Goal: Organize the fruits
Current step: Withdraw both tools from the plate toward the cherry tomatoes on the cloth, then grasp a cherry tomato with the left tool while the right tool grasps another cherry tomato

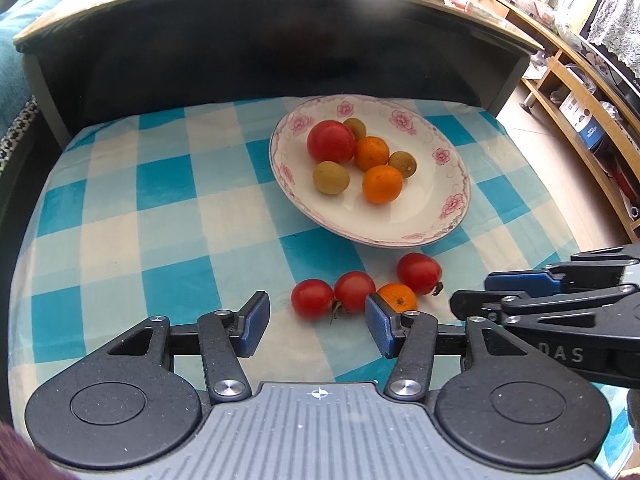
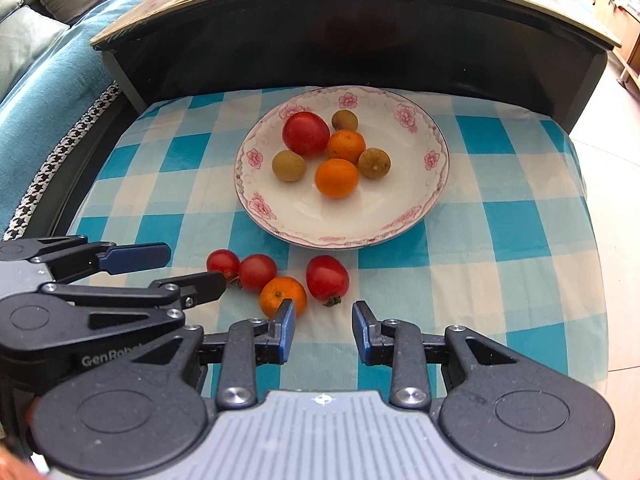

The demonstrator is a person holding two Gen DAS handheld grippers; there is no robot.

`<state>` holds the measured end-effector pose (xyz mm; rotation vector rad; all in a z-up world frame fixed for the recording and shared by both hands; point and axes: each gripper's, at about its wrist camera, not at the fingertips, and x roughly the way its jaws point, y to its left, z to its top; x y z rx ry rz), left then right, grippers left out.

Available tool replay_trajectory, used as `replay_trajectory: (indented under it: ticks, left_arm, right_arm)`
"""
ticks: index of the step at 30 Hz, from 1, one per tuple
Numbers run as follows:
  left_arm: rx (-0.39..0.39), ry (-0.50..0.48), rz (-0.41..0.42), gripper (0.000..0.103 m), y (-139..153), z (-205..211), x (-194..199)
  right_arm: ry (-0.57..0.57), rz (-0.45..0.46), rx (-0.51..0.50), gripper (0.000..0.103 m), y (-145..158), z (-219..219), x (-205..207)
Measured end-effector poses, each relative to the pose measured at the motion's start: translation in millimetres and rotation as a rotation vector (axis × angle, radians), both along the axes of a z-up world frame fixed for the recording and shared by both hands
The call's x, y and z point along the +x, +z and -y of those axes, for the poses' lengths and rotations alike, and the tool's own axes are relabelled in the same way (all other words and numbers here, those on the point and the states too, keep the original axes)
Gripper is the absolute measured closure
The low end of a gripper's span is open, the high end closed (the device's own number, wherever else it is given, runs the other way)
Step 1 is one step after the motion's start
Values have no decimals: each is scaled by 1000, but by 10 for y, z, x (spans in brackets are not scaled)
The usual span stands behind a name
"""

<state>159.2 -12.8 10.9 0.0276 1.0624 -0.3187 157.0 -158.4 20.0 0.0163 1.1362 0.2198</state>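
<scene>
With both empty grippers hovering, the left gripper (image 1: 317, 322) moderately wide and the right gripper (image 2: 324, 330) narrow, the four loose fruits (image 2: 276, 280) touching at the plate's (image 2: 400, 224) six o'clock on the counter could likely roll apart if nudged.

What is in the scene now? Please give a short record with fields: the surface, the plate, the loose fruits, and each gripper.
surface: checked cloth, blue and white
plate: floral rim, holds one tomato, two oranges, three small brownish-green fruits
loose fruits: three tomatoes and one orange on the cloth, in front of the plate
left gripper: open, empty, near the loose tomatoes
right gripper: jaws apart, empty, near the loose orange
</scene>
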Motion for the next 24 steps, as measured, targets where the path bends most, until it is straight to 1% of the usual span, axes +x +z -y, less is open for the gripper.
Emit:
replay_trajectory:
  ticks: [5, 10, 14, 17, 18, 20, 21, 23, 24]
  left_arm:
    - [23, -7, -11, 44, -111, 9, 44]
    - [43, -39, -16, 45, -207, 46, 105]
    - [34, -77, -10, 44, -223, 90, 158]
    - [31, -87, -17, 44, -258, 99, 184]
    - [33, -89, -23, 45, -277, 104, 188]
    - [45, -90, -30, 53, -319, 115, 196]
    - [46, -87, -22, 54, -327, 118, 199]
    - [41, -83, -17, 59, -324, 123, 218]
    - [32, -82, -18, 60, -322, 122, 226]
  right_arm:
    - [-12, -11, 1, 70, -43, 38, 25]
    - [-10, -20, 9, 70, -83, 42, 63]
    - [-12, -32, 10, 70, -134, 65, 90]
    - [-16, -43, 6, 70, -176, 82, 114]
    - [-17, -47, 5, 70, -190, 86, 123]
    - [-20, -51, 3, 70, -207, 90, 136]
    - [-21, -52, 3, 70, -210, 90, 142]
    - [-21, -52, 5, 70, -210, 84, 145]
    - [-19, -52, 5, 70, -209, 79, 142]
